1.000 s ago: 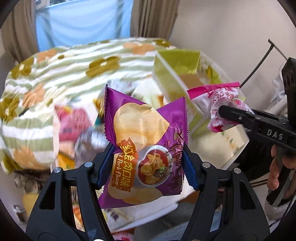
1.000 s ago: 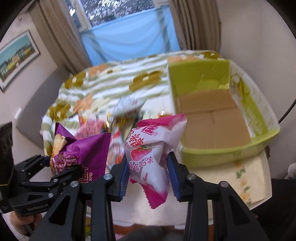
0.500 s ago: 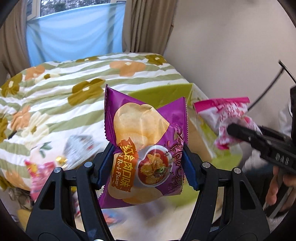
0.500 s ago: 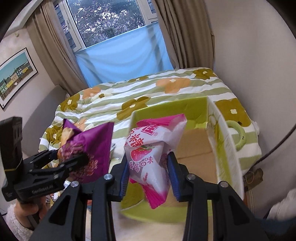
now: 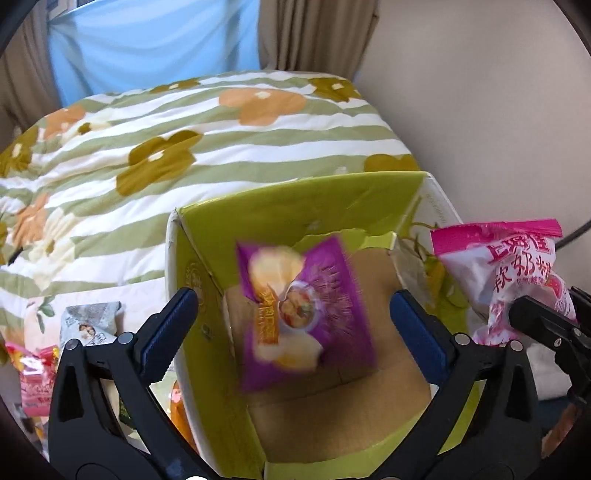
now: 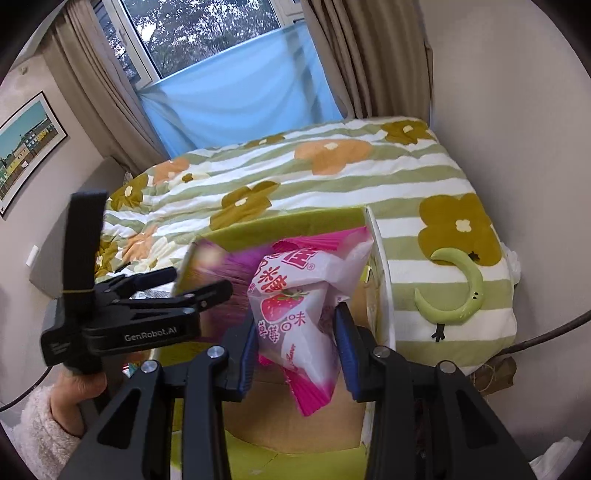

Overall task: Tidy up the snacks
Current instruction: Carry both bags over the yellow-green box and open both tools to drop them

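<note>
Jaws just opened wide, glossy purple chip bag (image 5: 306,314) free over cardboard box (image 5: 332,424)

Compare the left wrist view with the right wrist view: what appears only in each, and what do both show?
Only the left wrist view: the left gripper with jaws wide, just opened, the purple bag blurred in the box clear of its pads, and loose snacks at lower left.

Only the right wrist view: a window, a framed picture, a green moon toy, a fuzzy sleeve.

Both: the box, the flowered bedspread, and the pink bag clamped in the right gripper.
</note>
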The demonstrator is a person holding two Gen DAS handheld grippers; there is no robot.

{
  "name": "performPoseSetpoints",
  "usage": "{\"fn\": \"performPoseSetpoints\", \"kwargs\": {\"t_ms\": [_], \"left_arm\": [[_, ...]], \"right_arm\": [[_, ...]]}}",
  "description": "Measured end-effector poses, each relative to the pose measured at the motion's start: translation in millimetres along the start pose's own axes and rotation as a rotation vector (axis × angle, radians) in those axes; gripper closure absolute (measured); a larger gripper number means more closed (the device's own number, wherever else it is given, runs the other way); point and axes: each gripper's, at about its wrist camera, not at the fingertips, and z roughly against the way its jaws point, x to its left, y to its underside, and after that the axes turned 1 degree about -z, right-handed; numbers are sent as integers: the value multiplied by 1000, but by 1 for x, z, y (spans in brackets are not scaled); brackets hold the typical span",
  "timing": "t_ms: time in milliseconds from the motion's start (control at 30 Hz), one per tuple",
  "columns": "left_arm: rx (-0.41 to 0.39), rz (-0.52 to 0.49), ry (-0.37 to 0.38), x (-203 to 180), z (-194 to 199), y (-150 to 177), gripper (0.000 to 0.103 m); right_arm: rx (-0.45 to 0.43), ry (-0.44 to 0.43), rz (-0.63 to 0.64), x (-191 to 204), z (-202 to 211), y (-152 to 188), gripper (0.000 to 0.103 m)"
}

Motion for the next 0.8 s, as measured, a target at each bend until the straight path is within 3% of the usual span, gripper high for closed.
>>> {"fn": "performPoseSetpoints", "kwargs": {"t_ms": [233, 467, 567, 733, 800], "left_arm": [[30, -14, -73, 13, 0, 15, 1], [-14, -1, -62, 26, 30, 28, 1], [-15, -14, -128, 31, 32, 29, 1], [-16, 14, -125, 44, 34, 31, 1], [-13, 20, -122, 48, 34, 31, 1]], "right_arm": [[44, 3, -11, -6, -21, 0, 67], [51, 34, -4, 1, -29, -6, 67], [53, 37, -12, 2, -38, -15, 67], [95, 27, 0, 5, -65, -29, 67], [111, 19, 9, 7, -76, -32, 63]]}}
